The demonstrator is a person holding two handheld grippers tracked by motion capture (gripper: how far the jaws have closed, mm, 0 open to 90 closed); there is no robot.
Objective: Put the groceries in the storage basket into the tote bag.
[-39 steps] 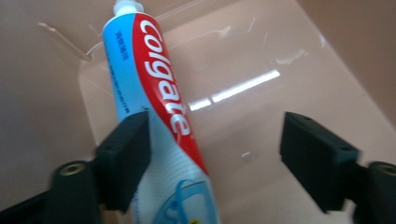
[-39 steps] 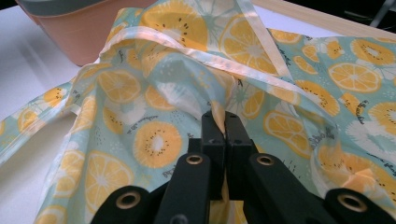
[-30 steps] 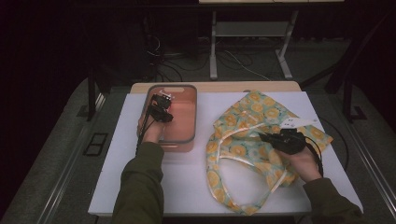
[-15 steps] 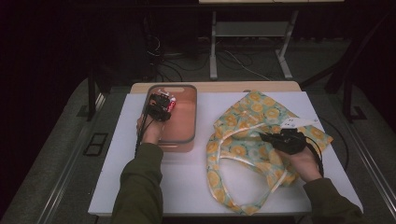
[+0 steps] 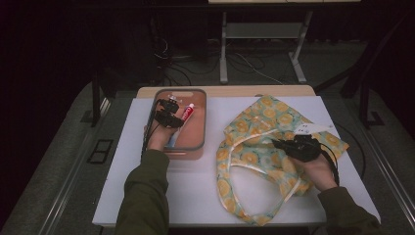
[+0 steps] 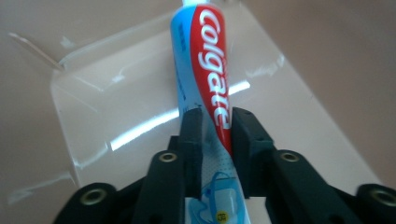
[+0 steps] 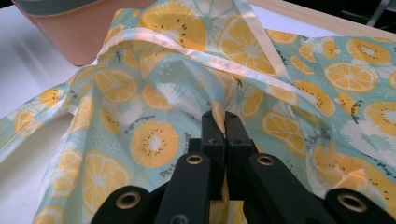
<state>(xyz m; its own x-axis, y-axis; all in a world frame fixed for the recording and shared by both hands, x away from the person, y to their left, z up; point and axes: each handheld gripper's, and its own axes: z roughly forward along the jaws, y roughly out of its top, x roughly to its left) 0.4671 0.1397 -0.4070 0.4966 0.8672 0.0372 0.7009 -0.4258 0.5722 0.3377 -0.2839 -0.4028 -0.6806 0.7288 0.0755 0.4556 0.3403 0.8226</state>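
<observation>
While lying in the tray (image 5: 198, 142), the toothpaste tube (image 6: 205, 79) sits between the left gripper's (image 6: 217, 123) jaws.

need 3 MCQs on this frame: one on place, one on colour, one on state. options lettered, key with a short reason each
1. Where does the toothpaste tube lie?
A. in the pink bin
B. on the fruit-print bag
C. on the floor

2. What colour are the fruit slices printed on the bag?
A. purple
B. orange-yellow
C. black

3. What is the right gripper doing?
A. hanging open above the table
B. gripping the bin's rim
C. pinching a fold of the bag

Key:
1 A: the high view shows the tube inside the bin, between the jaws of the left gripper.
2 B: the right gripper view shows orange-yellow slices on pale teal.
3 C: its jaws are shut with fabric between them.
</observation>
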